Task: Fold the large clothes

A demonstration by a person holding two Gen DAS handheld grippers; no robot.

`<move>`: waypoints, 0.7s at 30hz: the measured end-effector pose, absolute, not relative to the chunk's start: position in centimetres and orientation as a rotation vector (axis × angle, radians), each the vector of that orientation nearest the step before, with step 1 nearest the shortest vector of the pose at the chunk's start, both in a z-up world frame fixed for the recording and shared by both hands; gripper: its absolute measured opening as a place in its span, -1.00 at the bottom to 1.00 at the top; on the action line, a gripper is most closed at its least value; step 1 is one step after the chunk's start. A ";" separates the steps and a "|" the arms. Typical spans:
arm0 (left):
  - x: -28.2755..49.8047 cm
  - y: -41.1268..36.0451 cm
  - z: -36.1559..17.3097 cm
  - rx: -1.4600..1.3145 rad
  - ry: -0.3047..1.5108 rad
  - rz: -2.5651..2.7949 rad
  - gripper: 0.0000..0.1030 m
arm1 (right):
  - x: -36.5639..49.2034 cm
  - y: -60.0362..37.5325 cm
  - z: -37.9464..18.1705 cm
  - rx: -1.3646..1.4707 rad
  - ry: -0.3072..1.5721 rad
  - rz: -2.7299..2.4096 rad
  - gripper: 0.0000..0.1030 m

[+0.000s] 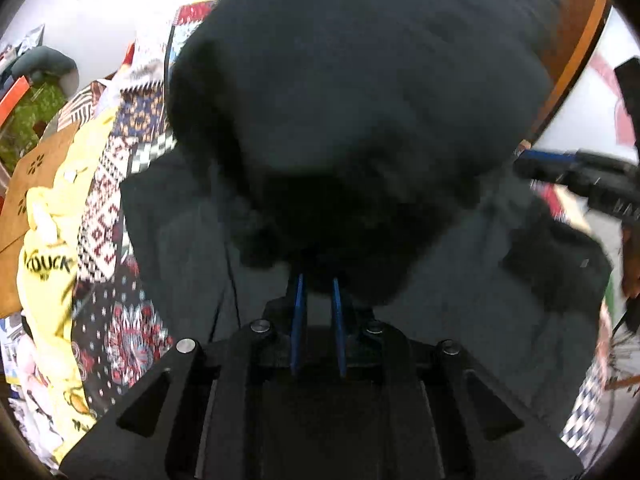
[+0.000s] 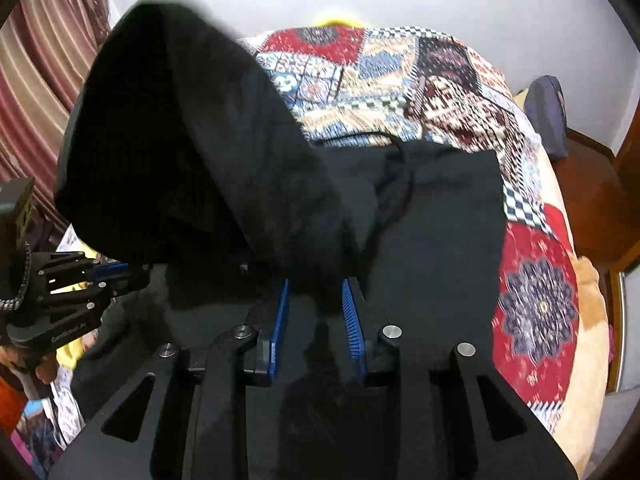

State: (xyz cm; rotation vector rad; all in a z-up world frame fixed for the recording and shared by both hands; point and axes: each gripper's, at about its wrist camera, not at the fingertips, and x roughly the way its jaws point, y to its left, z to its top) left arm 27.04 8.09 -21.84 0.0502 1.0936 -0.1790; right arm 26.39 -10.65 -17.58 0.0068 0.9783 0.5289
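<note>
A large black hooded garment point(image 1: 360, 112) lies on a patchwork quilt point(image 2: 400, 76), its drawstring point(image 2: 396, 184) curling across the flat part. A thick fold of it point(image 2: 180, 140) stands lifted and blurred above the rest. My left gripper point(image 1: 317, 280) is shut on the lower edge of that fold, and the cloth bulges over its blue pads. My right gripper point(image 2: 316, 286) holds its blue pads a little apart, with a tongue of the black cloth hanging loose between them. Each gripper shows in the other's view: the right gripper point(image 1: 524, 162) at the right edge, the left gripper point(image 2: 134, 272) at the left edge.
A yellow printed garment point(image 1: 52, 248) and a brown cardboard box point(image 1: 28, 184) lie left of the black one. A wooden bed frame point(image 1: 576, 60) runs along the far right. A striped curtain point(image 2: 40, 80) hangs at the left, with a white wall behind.
</note>
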 end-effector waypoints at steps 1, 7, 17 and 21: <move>26.5 8.4 -22.2 0.052 1.103 -0.178 -0.70 | 26.2 -11.3 -17.8 0.008 0.991 0.526 -0.51; 23.3 10.9 -22.0 0.075 1.101 -0.128 -0.61 | 25.2 -14.4 -18.3 0.023 1.035 0.480 -0.49; 23.3 11.7 -14.6 0.078 0.907 -0.070 -0.21 | 24.3 -14.4 -12.6 0.095 0.897 0.521 -0.26; 24.0 9.8 -13.9 0.046 0.862 -0.125 -0.06 | 23.6 -12.1 -12.1 0.074 0.844 0.585 -0.05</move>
